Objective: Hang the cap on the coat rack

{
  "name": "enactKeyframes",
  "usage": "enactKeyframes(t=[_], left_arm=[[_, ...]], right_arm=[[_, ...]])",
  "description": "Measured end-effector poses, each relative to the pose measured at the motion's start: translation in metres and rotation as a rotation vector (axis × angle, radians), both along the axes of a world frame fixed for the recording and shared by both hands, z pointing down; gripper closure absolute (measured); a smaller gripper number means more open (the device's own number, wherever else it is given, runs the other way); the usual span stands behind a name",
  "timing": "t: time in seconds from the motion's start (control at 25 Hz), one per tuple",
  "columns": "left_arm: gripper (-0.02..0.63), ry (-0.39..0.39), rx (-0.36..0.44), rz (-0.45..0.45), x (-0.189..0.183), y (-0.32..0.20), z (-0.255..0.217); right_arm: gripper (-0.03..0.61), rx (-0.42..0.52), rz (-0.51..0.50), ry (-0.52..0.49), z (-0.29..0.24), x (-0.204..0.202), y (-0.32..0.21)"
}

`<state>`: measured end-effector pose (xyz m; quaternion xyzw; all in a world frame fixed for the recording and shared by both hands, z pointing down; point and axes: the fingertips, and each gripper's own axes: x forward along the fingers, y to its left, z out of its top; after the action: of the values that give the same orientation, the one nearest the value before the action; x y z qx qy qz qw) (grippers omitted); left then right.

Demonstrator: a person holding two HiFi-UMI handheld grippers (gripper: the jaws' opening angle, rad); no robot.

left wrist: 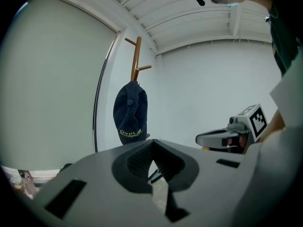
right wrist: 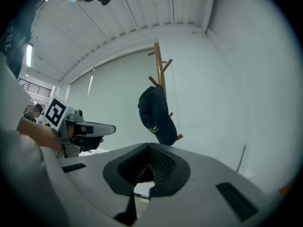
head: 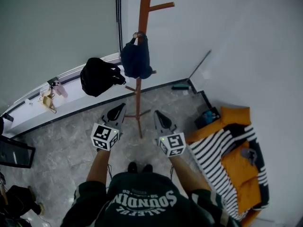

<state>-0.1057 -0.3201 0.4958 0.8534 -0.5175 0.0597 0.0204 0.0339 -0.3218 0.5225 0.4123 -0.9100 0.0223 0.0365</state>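
Observation:
The wooden coat rack [head: 144, 13] stands by the wall. A navy cap [head: 136, 58] hangs on one of its pegs, free of both grippers. In the left gripper view the cap [left wrist: 130, 110] shows yellow lettering and hangs from the rack [left wrist: 136, 63] well beyond the jaws. In the right gripper view the cap [right wrist: 157, 115] hangs the same way on the rack [right wrist: 160, 65]. My left gripper [head: 120, 108] and right gripper [head: 159, 114] are held side by side below the cap, near the rack's base. Both are shut and hold nothing.
A black bag [head: 97, 75] sits on the window ledge left of the rack. An orange sofa [head: 238, 166] with a striped blanket lies at the right. The rack's feet [head: 139, 119] spread on the marble floor between the grippers.

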Motion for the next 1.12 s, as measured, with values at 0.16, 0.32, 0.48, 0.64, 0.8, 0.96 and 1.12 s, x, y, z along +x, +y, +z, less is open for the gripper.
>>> enactKeyframes(t=[0.16,0.32,0.48,0.64,0.8,0.96,1.12], left_arm=[[0.612,-0.004,-0.023,0.008,0.007,0.017,0.025],[0.612,-0.006,-0.044,0.014,0.009,0.028,0.039],[0.612,-0.001,-0.058,0.02,0.009,0.031,0.041],[0.612,-0.008,-0.051,0.02,0.008,0.028,0.038],[0.612,-0.005,-0.062,0.02,0.008,0.029,0.04],[0.612,-0.006,-0.065,0.024,0.009,0.029,0.041],[0.612,-0.004,-0.067,0.024,0.009,0.027,0.042]], right_arm=[[0.58,-0.027,-0.004,0.028,0.018,0.0,0.009],[0.58,-0.038,0.002,0.044,0.024,0.003,0.012],[0.58,-0.034,-0.006,0.037,0.018,0.002,0.014],[0.58,-0.039,0.006,0.032,0.018,0.002,0.012],[0.58,-0.041,0.015,0.034,0.017,0.005,0.011],[0.58,-0.041,0.019,0.034,0.016,0.007,0.012],[0.58,-0.042,0.026,0.035,0.018,0.008,0.011]])
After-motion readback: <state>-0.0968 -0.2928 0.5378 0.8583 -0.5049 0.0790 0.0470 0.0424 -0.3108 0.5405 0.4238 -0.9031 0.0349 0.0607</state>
